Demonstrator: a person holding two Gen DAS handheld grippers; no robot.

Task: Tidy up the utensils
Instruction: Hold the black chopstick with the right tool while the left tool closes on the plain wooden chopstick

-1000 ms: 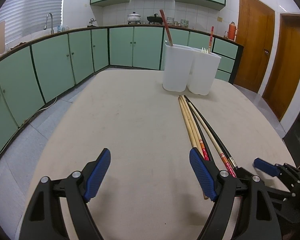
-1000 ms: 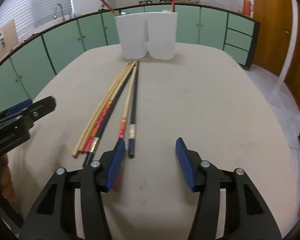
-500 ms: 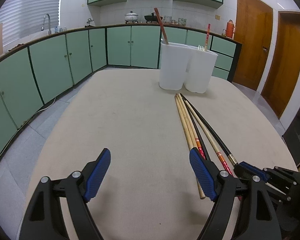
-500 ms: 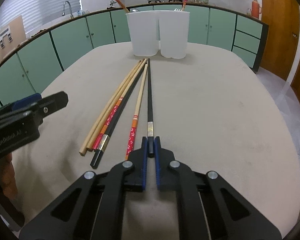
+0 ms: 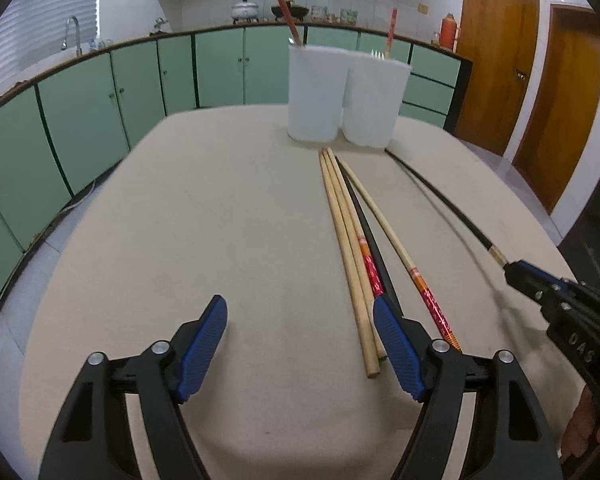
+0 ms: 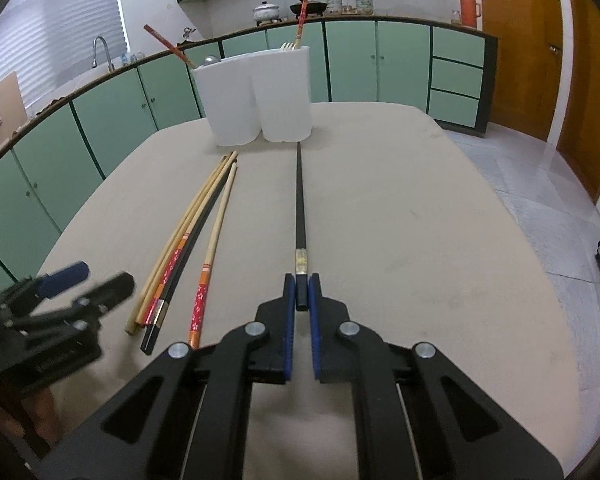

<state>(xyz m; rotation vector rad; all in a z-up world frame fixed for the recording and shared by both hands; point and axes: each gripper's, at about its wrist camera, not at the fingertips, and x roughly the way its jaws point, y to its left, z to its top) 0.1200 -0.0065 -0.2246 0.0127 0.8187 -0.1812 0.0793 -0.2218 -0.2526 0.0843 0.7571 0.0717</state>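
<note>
Several chopsticks [image 5: 352, 240], wooden, black and red-patterned, lie in a bundle on the beige table, pointing at two white utensil holders [image 5: 340, 96] at the far end. My right gripper [image 6: 301, 292] is shut on the near end of a black chopstick [image 6: 300, 208], held apart to the right of the bundle [image 6: 188, 232]. The chopstick's tip reaches the holders [image 6: 260, 96]. My left gripper [image 5: 300, 340] hovers low with its jaws closing. Only bare table is between the pads, and the bundle's near ends lie beside its right finger. From the left wrist, the right gripper [image 5: 516, 272] is at the right edge.
A red chopstick, a patterned chopstick and a fork stand in the holders. The table [image 5: 180, 220] has rounded edges, with green cabinets around it at left and back. Wooden doors [image 5: 496, 64] are at the right. A person's hand shows low in both views.
My right gripper went from open to shut on the black chopstick's end, then swung it right, away from the bundle. My left gripper crept forward toward the bundle and its jaws narrowed slightly.
</note>
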